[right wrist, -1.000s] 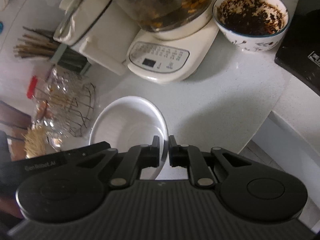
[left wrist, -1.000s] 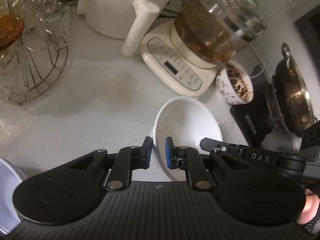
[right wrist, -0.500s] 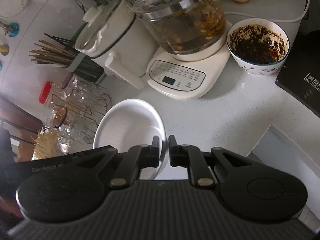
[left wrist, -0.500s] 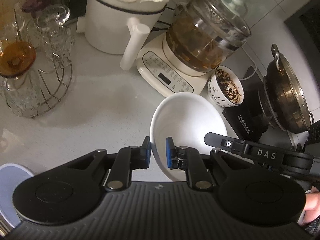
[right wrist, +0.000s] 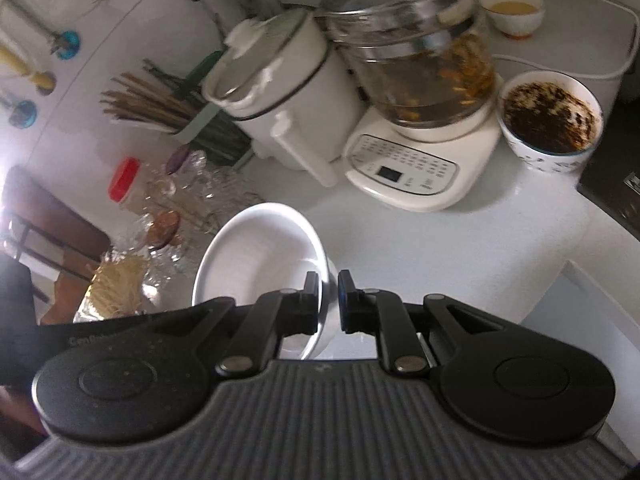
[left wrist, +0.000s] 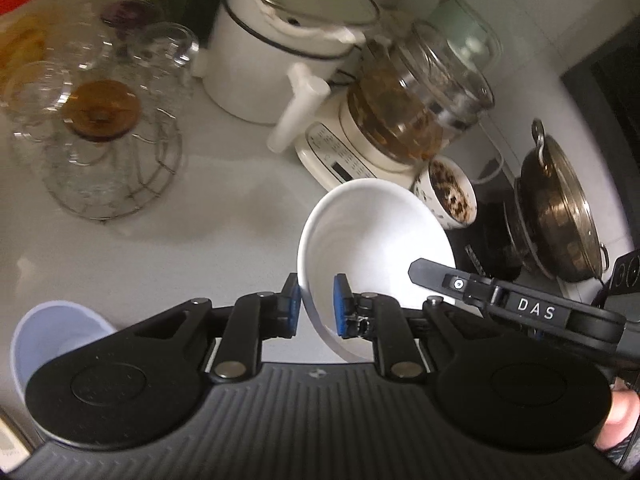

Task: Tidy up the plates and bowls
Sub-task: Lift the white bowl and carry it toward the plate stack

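Holding the white bowl [left wrist: 372, 240] up over the worktop [left wrist: 208, 216], the left tool [left wrist: 316, 306] and the right tool [right wrist: 329, 300] each pinch its rim on opposite sides. The left tool's jaws are opening a little. It looks hard, smooth, slippery and breakable. Its bottom is hidden, and the right view is blurry.

Dim kitchen light, harsh white glare at the right wrist view's left edge, motion blur smearing the glass kettle [right wrist: 416, 56] and glassware rack [left wrist: 108, 128], fisheye bending the countertop [left wrist: 224, 216], corners darkened.
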Action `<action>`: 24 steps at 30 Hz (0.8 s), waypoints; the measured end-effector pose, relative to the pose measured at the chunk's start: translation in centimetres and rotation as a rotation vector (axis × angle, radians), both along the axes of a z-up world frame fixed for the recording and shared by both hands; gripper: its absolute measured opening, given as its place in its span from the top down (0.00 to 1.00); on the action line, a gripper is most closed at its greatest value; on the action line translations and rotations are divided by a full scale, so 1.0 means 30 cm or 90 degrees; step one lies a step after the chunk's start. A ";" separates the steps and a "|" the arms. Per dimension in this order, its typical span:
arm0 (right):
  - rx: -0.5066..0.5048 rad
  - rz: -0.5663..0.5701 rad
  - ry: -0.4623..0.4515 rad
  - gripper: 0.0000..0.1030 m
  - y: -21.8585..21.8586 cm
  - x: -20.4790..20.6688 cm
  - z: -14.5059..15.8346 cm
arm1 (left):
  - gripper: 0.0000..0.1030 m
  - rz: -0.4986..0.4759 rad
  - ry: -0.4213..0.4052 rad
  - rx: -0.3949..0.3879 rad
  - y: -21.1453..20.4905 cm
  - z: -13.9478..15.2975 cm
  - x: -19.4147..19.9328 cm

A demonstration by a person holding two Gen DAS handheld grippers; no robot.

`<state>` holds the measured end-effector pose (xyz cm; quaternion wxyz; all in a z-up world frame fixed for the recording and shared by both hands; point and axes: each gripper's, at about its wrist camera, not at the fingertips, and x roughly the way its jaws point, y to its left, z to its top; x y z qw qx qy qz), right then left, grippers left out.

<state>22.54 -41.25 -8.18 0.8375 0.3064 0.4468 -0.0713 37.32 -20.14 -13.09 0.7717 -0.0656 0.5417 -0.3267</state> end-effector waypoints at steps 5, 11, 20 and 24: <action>-0.002 0.041 -0.009 0.88 0.069 0.028 0.013 | 0.78 0.039 -0.022 -0.010 0.092 0.028 -0.029; 0.000 0.087 -0.001 0.88 0.152 0.043 0.009 | 0.77 0.093 -0.035 -0.031 0.210 0.039 -0.072; -0.015 0.168 -0.010 0.87 0.272 0.093 0.031 | 0.77 0.152 -0.050 -0.039 0.372 0.049 -0.133; -0.014 0.207 -0.008 0.87 0.335 0.115 0.025 | 0.77 0.191 -0.053 -0.039 0.442 0.050 -0.154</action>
